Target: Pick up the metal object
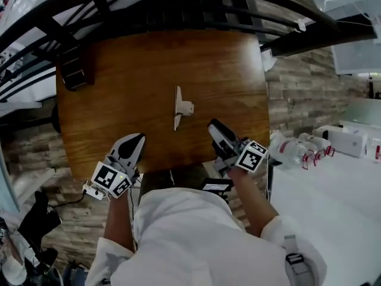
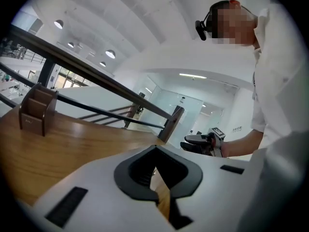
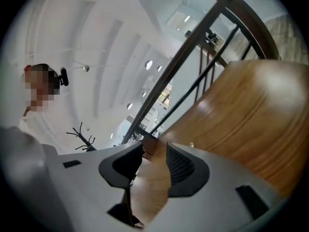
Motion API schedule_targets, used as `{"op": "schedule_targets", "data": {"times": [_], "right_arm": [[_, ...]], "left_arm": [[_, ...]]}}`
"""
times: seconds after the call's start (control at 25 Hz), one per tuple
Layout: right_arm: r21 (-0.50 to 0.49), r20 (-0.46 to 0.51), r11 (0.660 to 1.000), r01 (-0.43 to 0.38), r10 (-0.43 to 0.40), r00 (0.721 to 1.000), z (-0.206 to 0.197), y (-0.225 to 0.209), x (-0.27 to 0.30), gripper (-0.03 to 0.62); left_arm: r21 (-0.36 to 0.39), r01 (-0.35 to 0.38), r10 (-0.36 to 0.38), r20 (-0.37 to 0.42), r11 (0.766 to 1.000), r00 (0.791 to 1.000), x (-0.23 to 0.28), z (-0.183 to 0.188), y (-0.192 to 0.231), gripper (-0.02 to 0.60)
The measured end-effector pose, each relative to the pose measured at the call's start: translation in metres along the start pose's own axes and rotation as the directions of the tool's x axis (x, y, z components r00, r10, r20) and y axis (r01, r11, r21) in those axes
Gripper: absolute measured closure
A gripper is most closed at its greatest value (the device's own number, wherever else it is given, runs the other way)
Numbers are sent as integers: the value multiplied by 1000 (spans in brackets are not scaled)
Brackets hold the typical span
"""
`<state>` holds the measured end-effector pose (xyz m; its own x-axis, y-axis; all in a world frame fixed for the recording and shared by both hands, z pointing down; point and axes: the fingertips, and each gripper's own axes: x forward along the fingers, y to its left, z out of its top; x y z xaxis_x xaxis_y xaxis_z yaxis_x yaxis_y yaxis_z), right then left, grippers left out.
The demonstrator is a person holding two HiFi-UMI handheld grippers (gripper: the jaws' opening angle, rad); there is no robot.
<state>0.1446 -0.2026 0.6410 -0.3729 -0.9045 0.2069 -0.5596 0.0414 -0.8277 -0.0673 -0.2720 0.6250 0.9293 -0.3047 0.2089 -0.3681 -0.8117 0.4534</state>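
The metal object (image 1: 180, 107), a pale T-shaped bracket, lies flat near the middle of the wooden table (image 1: 131, 76). My left gripper (image 1: 137, 140) hovers at the table's near edge, below and left of the bracket, its jaws closed to a point with nothing in them. In the left gripper view the left gripper (image 2: 155, 150) shows only wood past its pads. My right gripper (image 1: 213, 126) is just right of and nearer than the bracket, not touching it. In the right gripper view the right gripper (image 3: 154, 149) stands open, bare table between its pads.
A dark brown box (image 1: 74, 70) stands at the table's far left corner, also seen as a brown box (image 2: 36, 111). A black railing (image 1: 178, 11) runs behind the table. To the right, a white surface (image 1: 333, 195) carries bottles (image 1: 297, 151) and boxes.
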Motion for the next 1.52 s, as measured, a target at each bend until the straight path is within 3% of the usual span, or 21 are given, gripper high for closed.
{"op": "schedule_targets", "data": {"times": [0.12,0.36,0.72,0.8,0.92,1.08,1.2,1.36,1.52], "right_arm": [[87,-112,995,43,-33,993,-15,-44,20,441],[145,-282,985,90,-47,958,-43,-106,62,428],[207,-404,976,65,25,914,-72,-129,93,430],[217,-411,974,65,30,911,-73,-131,98,433],[225,-409,972,63,35,912,-72,-136,107,528],[240,-422,968,72,37,906,-77,-138,115,556],[227,-399,971,77,21,917,-77,-133,115,566],[195,-340,980,29,40,940,-69,-102,117,566],[106,-246,991,-83,107,963,-49,-41,115,568]], "left_arm": [[-45,-32,30,-48,998,998,16,-26,10,571],[-127,-83,75,-66,988,995,46,-68,40,571],[-200,-104,92,-70,974,993,72,-113,42,571],[-218,-101,89,-61,971,994,73,-116,41,571],[-237,-92,83,-50,967,995,73,-120,41,571],[-249,-83,75,-40,965,996,69,-127,40,571],[-262,-76,73,-19,962,997,59,-123,41,571],[-275,-61,76,44,960,996,38,-103,46,571],[-205,-52,75,111,978,991,11,-65,47,571]]}}
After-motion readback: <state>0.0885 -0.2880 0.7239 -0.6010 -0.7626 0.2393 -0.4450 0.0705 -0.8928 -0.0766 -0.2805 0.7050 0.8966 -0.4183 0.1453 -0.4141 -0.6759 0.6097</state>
